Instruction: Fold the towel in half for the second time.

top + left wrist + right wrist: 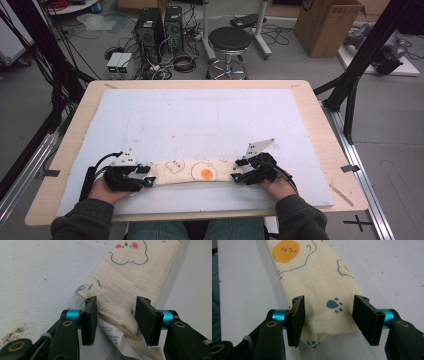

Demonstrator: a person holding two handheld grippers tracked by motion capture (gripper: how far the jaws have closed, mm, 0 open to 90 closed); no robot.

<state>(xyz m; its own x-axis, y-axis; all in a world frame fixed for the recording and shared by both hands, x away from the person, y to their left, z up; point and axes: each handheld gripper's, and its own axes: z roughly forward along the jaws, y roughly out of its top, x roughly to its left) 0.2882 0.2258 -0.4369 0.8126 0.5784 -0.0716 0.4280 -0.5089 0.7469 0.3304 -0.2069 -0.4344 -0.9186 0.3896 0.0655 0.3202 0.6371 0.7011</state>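
A long folded cream cloth (pixel 195 171) printed with fried eggs and paw marks lies across the near part of the white foam board (pixel 200 115). My left gripper (pixel 146 174) sits at its left end and my right gripper (pixel 238 169) at its right end. In the left gripper view the cloth (pixel 125 282) and its white label (pixel 112 336) run between the parted jaws of the left gripper (pixel 116 300), and the cloth's edge passes under one jaw. In the right gripper view the cloth's end (pixel 317 282) lies between the spread jaws of the right gripper (pixel 330 298), unpinched.
The board rests on a wooden table (pixel 325 130). Beyond the far edge, on the floor, stand a black stool (pixel 230 42), computer towers (pixel 150 30) with cables and a cardboard box (pixel 325 25). Black frame posts (pixel 357 75) flank the table.
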